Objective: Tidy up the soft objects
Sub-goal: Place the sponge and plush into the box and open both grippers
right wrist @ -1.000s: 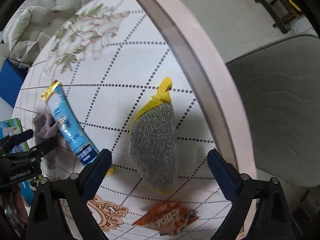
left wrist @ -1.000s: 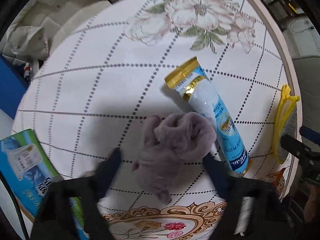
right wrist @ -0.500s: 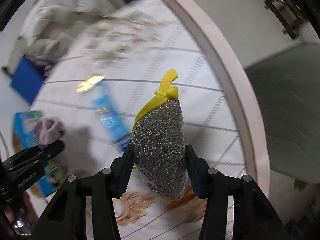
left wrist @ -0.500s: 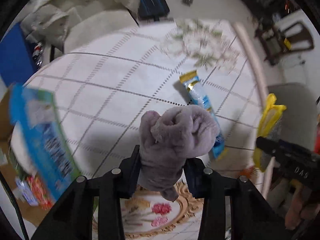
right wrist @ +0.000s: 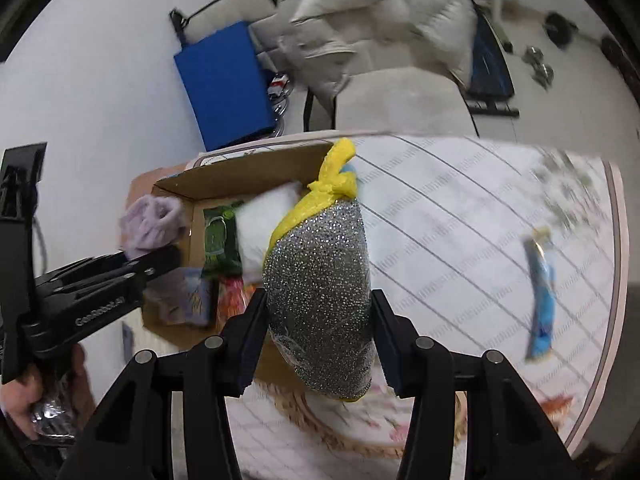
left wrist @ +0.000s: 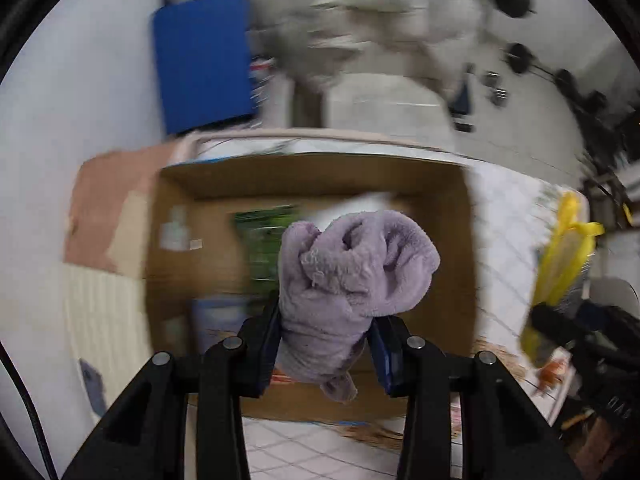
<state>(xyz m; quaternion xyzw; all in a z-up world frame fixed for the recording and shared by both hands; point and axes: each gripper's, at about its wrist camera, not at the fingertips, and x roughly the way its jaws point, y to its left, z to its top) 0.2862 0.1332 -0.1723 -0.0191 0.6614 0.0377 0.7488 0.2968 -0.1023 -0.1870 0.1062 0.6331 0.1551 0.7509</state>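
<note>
My left gripper (left wrist: 326,344) is shut on a crumpled lilac cloth (left wrist: 352,272) and holds it above an open cardboard box (left wrist: 460,216). The cloth also shows in the right wrist view (right wrist: 152,220) at the box's left wall. My right gripper (right wrist: 318,320) is shut on a silver glittery scrubber with a yellow knotted top (right wrist: 320,280), held near the box's (right wrist: 240,168) right side. The scrubber also shows at the right of the left wrist view (left wrist: 560,272).
The box holds a green packet (right wrist: 218,240), a white pack (right wrist: 264,224) and other packets. A blue tube (right wrist: 542,296) lies on the round patterned table (right wrist: 460,220). A blue board (right wrist: 226,84) and a white jacket on a chair (right wrist: 360,28) stand behind.
Both grippers have swung left from over the table to the cardboard box, each still holding its object. The views are motion-blurred.
</note>
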